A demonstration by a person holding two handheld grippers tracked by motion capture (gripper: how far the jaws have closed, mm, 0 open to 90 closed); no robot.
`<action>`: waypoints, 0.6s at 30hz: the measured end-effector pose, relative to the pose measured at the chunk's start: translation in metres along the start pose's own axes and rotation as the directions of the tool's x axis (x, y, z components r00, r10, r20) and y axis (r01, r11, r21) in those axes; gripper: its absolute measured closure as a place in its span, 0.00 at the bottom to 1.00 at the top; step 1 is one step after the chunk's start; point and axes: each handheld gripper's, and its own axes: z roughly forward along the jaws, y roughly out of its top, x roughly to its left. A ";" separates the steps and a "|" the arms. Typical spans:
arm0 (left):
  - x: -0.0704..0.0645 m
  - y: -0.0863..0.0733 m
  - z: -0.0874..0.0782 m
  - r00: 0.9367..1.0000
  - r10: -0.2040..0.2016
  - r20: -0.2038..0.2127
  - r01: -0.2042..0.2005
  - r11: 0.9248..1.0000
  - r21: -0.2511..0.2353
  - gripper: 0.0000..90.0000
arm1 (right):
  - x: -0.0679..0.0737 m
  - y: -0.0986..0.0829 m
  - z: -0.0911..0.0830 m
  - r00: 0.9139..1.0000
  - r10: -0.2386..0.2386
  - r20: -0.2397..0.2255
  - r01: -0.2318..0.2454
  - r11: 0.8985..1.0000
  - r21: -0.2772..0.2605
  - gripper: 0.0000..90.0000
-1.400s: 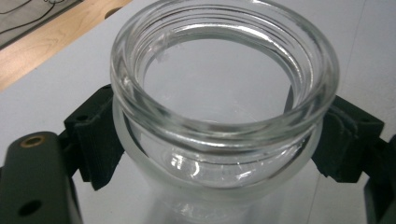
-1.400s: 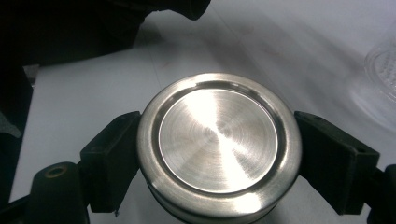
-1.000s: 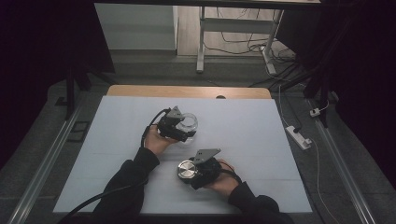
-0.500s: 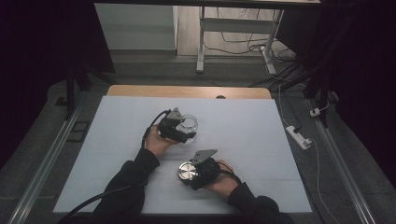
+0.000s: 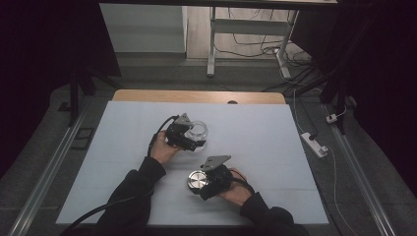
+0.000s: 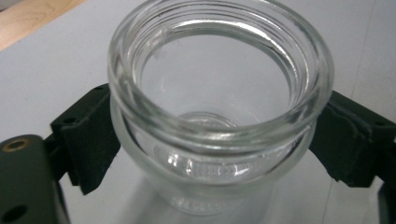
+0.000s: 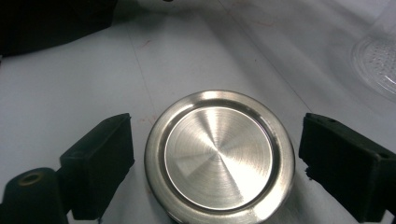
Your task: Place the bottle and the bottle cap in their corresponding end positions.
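**Camera arrangement**

High view: fixed above, facing forward and down over the whole table (image 5: 123,147). Gripper views: close, looking along their jaws at the jar (image 6: 219,107) and lid (image 7: 219,156), both shared with the high view.

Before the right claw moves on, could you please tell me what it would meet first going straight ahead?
Probably the metal lid, which lies flat on the table between the right claw's open jaws.

An open glass jar (image 6: 219,112) stands upright on the white table cover (image 6: 56,65), mouth wide and empty. The left gripper (image 6: 219,140) has a black jaw pressed against each side, just under the threaded rim. A strip of wooden tabletop (image 6: 28,18) peeks in top left.
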 end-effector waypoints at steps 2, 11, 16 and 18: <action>0.001 -0.001 -0.001 1.000 -0.006 -0.009 0.006 1.000 0.012 0.08 | 0.000 0.001 -0.001 1.000 0.008 -0.001 -0.008 1.000 -0.001 0.10; 0.001 -0.007 -0.012 0.999 -0.030 0.031 0.030 1.000 0.008 0.01 | -0.002 0.004 -0.009 1.000 0.031 -0.002 -0.031 0.999 -0.025 0.08; -0.003 -0.008 -0.022 0.999 -0.034 0.041 0.034 0.999 -0.001 0.00 | -0.003 0.006 -0.016 0.999 0.046 0.005 -0.046 0.998 -0.040 0.07; -0.004 -0.009 -0.026 0.998 -0.033 0.044 0.033 0.999 0.002 0.00 | -0.003 0.007 -0.019 0.999 0.052 0.005 -0.052 0.997 -0.050 0.07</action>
